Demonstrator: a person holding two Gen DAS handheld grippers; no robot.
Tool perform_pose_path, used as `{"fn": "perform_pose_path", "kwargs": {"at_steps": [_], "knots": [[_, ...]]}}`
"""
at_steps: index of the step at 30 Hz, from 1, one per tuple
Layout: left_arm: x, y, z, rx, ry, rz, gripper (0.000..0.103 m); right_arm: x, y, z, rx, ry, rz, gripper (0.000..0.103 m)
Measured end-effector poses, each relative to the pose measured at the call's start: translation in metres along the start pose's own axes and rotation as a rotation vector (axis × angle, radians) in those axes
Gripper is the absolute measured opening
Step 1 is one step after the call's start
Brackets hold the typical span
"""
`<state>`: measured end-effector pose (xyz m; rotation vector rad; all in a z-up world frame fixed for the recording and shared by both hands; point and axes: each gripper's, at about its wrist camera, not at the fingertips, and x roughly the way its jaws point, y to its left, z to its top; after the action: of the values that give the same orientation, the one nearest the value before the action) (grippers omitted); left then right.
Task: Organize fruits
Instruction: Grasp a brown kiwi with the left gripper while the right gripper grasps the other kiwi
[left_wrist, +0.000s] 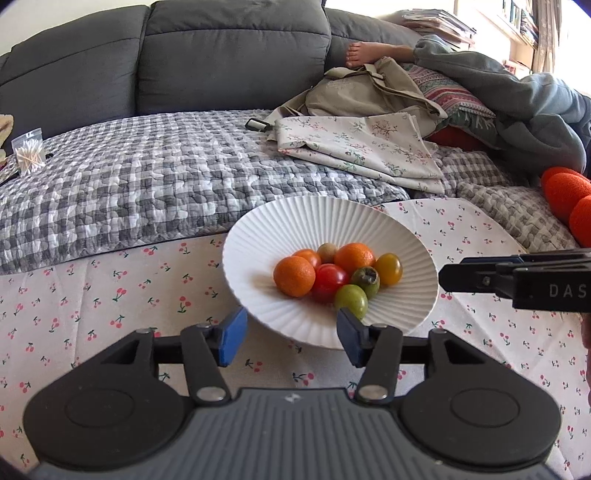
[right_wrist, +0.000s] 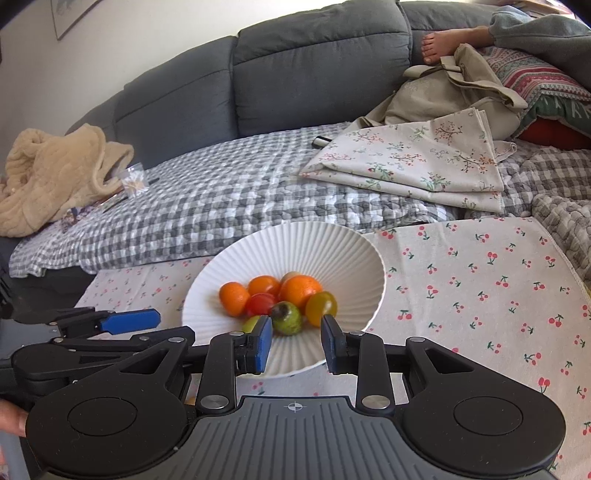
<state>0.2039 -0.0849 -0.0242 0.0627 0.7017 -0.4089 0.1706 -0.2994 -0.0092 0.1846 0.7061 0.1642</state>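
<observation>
Inside, the ribbed white bowl (left_wrist: 258, 236) holds small mixed fruits (left_wrist: 328, 277).

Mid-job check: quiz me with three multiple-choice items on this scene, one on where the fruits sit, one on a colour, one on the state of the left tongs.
1. Where are the fruits?
A. on the cherry cloth
B. in the white ribbed plate
C. on the sofa

2. The fruit at the pile's right edge is:
A. purple
B. yellow
C. white

3. The left tongs are:
A. shut on an orange
B. shut on the plate rim
C. open and empty

Key: B, all are piled in the plate; B, its skin is amber-yellow; C, the pads stand apart with nothing between them.
</observation>
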Motion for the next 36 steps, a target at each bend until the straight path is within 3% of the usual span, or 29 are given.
{"fn": "perform_pose_path", "kwargs": {"at_steps": [6,11,14,27,36], "knots": [[-0.014,0.011,-0.012,-0.012,0.017,0.024,0.067,-0.011,0.021,-0.011,-0.049,0.024,0.034,0.041],[-0.024,0.018,-0.022,-0.001,0.031,0.034,0.082,-0.024,0.033,-0.019,-0.067,0.048,0.072,0.074],[-0.027,0.020,-0.029,0.004,0.043,0.045,0.090,-0.029,0.041,-0.021,-0.102,0.045,0.085,0.084],[-0.022,0.009,-0.050,0.071,0.091,0.043,0.099,-0.019,0.046,-0.033,-0.148,0.127,0.133,0.097],[-0.012,0.001,-0.058,0.125,0.085,0.050,0.099,-0.005,0.034,-0.039,-0.019,0.185,0.153,0.099]]}}
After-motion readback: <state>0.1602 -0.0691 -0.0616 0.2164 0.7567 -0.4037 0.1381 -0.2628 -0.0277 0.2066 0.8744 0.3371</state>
